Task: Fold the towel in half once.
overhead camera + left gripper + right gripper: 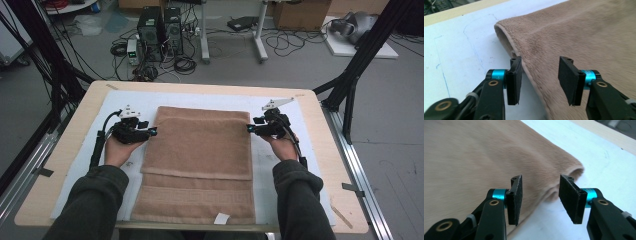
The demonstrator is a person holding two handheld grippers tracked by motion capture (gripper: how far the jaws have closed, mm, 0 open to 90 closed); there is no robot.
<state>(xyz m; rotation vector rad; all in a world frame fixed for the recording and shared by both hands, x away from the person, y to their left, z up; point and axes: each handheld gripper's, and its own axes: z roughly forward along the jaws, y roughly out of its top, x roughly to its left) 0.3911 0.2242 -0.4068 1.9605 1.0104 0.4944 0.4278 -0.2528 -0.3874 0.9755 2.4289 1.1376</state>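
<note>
A tan towel (pixel 200 150) lies folded on the white mat (pixel 280 165), its upper layer ending short of the near hem. My left gripper (pixel 152 132) hovers at the towel's left edge, jaws open, with the folded edge (pixel 524 65) under the gap and untouched. My right gripper (pixel 249 129) hovers at the towel's right edge, also open, above the fold's rounded end (pixel 571 170). Neither gripper holds anything. A small white tag (pixel 221 218) sticks out at the towel's near hem.
The mat covers most of a light wooden table (pixel 65 145). Black frame struts (pixel 360 55) rise at both far corners. Computer towers (pixel 160 30), cables and boxes sit on the floor beyond the table. Blue pen outlines (pixel 474 45) mark the mat beside the towel.
</note>
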